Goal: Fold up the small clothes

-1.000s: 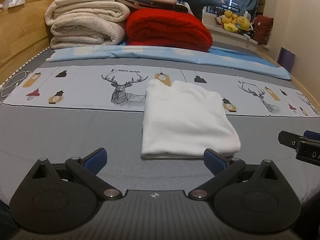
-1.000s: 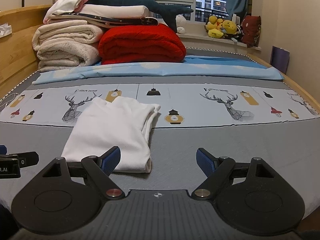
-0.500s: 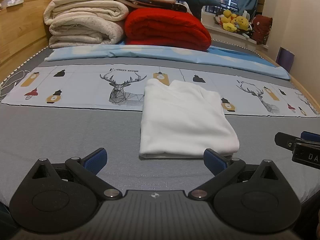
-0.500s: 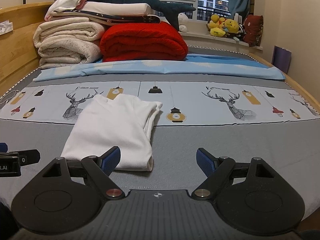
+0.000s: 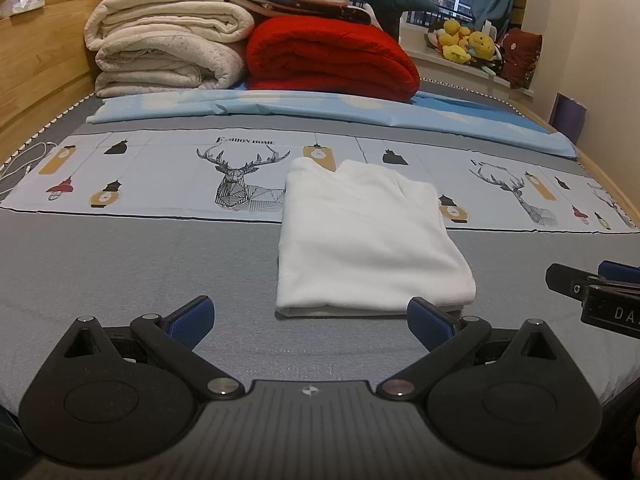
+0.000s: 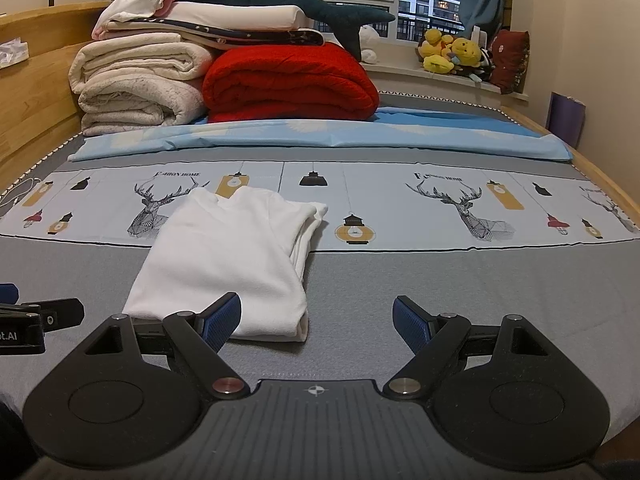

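A small white garment [image 5: 368, 236] lies folded into a neat rectangle on the grey bed cover; it also shows in the right wrist view [image 6: 232, 264]. My left gripper [image 5: 310, 322] is open and empty, just short of the garment's near edge. My right gripper [image 6: 318, 322] is open and empty, with its left fingertip [image 6: 222, 320] in front of the garment's near right corner. Each gripper shows at the edge of the other's view: the right one [image 5: 592, 292] and the left one [image 6: 36, 320].
A stack of cream blankets [image 5: 168, 52] and a red quilt [image 5: 328, 60] sit at the back of the bed, behind a light blue sheet [image 5: 320, 108]. A wooden headboard [image 5: 36, 64] runs along the left. Plush toys [image 6: 452, 52] sit on the windowsill.
Both cameras have drifted slightly, the garment sits a little lower and nearer in view. The garment itself has not moved and both grippers stay open.
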Demonstrator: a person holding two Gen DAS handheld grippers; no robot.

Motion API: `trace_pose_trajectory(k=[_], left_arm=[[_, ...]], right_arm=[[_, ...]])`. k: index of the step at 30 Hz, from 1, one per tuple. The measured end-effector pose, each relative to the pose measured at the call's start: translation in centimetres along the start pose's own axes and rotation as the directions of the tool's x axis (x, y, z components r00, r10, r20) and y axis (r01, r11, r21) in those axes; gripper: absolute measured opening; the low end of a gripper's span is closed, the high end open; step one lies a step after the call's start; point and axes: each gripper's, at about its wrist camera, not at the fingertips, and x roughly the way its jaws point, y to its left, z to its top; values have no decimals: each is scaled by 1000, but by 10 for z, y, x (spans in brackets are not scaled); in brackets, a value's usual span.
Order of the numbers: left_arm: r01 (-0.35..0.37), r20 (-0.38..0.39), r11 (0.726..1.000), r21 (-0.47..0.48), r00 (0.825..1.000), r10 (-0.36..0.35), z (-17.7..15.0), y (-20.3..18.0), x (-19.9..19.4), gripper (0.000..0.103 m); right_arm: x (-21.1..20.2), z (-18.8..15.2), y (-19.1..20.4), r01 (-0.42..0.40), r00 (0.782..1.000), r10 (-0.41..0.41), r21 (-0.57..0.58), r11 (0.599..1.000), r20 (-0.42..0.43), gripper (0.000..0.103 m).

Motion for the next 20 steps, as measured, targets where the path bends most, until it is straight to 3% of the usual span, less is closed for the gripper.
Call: trace_pose_trajectory(k=[20], left_arm=[[15,0,1000,3,1000,-15,1,3,-2,103]], right_arm=[[0,1,1,0,1000,0,-1,1000,-1,84]])
